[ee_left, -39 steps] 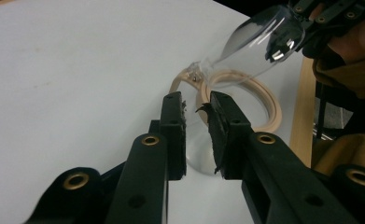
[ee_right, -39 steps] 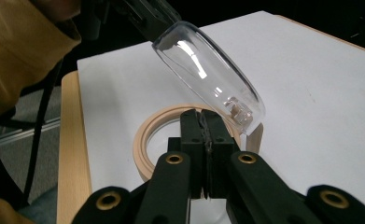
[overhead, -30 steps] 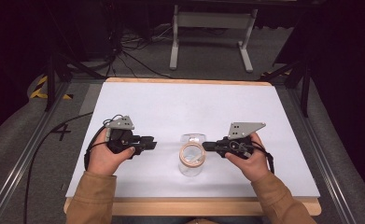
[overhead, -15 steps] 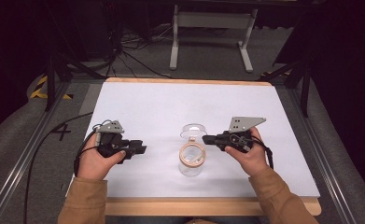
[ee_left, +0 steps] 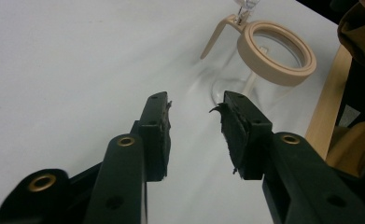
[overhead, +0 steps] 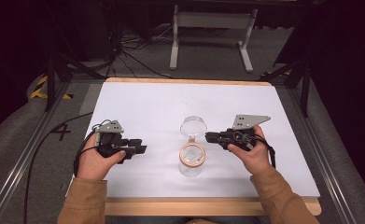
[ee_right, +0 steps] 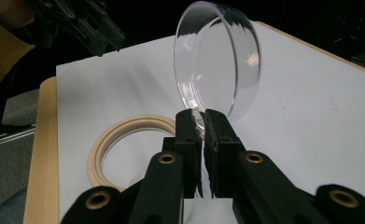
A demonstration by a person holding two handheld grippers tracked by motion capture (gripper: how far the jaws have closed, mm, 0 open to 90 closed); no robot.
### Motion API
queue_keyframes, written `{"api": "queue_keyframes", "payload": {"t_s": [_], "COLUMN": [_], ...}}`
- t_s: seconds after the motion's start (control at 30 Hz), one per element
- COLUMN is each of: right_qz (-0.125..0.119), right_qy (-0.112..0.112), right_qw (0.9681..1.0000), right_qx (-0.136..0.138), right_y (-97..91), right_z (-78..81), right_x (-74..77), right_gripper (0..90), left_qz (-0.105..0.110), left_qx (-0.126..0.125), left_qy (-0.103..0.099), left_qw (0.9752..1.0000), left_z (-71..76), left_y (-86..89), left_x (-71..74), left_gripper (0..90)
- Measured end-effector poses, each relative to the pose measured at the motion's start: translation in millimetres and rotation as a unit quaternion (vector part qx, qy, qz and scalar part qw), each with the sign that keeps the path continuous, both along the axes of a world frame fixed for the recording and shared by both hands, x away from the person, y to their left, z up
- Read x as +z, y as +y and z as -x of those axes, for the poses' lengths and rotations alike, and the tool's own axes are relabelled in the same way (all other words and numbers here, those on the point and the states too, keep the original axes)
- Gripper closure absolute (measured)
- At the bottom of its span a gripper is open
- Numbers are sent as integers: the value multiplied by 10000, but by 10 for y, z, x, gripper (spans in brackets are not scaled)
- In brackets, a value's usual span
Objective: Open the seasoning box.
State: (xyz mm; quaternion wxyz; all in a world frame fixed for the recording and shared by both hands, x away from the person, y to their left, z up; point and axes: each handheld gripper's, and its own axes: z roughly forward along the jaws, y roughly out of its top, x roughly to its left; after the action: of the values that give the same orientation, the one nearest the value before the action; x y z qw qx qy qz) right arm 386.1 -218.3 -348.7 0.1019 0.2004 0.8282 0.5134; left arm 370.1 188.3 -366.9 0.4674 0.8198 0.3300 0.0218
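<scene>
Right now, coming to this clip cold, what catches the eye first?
The clear round lid, swung open and standing on edge above the glass jar near the table's front centre, with the right gripper shut on its rim. Next is the jar's tan ring around the open mouth. At the left, the left gripper has its jaws open and holds nothing, aimed toward the jar.

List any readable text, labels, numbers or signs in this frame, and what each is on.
"4": a dark mark on the grey floor left of the white table, high view.
No text can be read on the clear glass jar, its lid, or either claw.
</scene>
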Motion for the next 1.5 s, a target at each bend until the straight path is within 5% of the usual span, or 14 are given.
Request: {"api": "queue_keyframes", "payload": {"t_s": [0.27, 0.5, 0.73, 0.93, 1.1, 1.13, 1.3, 1.5], "right_qz": [39, 197, 487, 449, 479, 504, 622, 1020], "right_qy": [-67, 100, 131, 261, 580, 752, 918, 955], "right_qw": [9991, 9953, 9890, 9827, 9726, 9677, 9590, 9494], "right_qx": [-408, -945, -1392, -1779, -2200, -2352, -2607, -2812], "right_y": [-386, -659, -866, -1080, -1342, -1389, -1530, -1614], "right_z": [12, -105, -213, -286, -363, -374, -431, -489], "right_x": [137, 114, 18, -76, -228, -265, -418, -604], "right_gripper": [736, 616, 509, 483, 464, 457, 457, 455], "left_qz": [214, 102, 38, -34, -219, -223, -51, -531], "left_qx": [539, 887, 1077, 1251, 1379, 1358, 1354, 1487], "left_qy": [-208, -237, -111, -37, 59, 70, 150, 124], "left_qw": [9981, 9957, 9941, 9921, 9902, 9905, 9907, 9874], "left_z": [-26, -54, -125, -193, -296, -311, -380, -429], "left_y": [95, 189, 241, 296, 332, 338, 347, 333], "left_x": [-2, -16, -77, -157, -306, -323, -443, -550], "left_gripper": [481, 444, 419, 412, 412, 412, 412, 400]}}
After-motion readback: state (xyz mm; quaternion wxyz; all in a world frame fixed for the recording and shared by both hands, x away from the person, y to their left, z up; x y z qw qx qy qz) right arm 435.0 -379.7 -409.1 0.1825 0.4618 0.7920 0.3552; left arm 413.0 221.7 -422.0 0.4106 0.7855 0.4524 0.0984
